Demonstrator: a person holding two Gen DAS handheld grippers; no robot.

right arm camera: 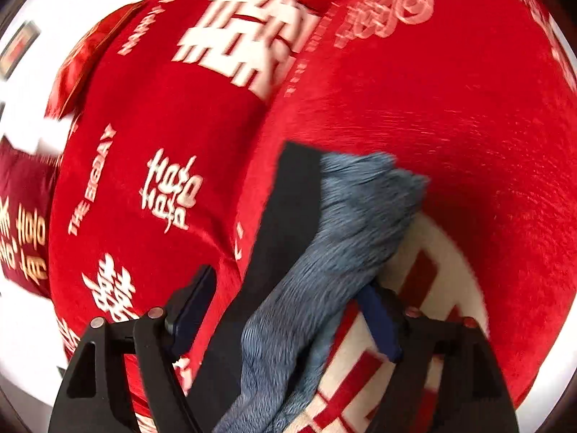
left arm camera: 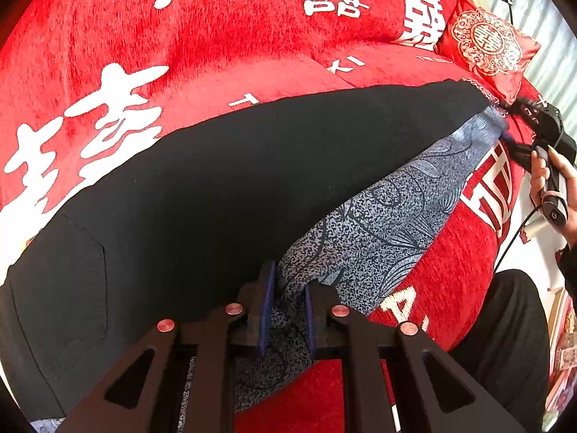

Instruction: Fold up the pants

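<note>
Pants lie across the red sofa. Left tongs pinch the patterned layer; right tongs spread around the far end, apparently not gripping (blurred). Regrip squarely, keep cloth taut, fold edge-to-edge.

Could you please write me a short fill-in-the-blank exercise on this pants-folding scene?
1. The pants lie on a cover whose colour is ____.
2. The left hand-held gripper is shut on the ____ patterned fabric.
3. The outer side of the pants is plain ____.
4. The jaws of the right hand-held gripper stand ____, with fabric between them.

Missing words: red; blue-grey; black; apart
</note>
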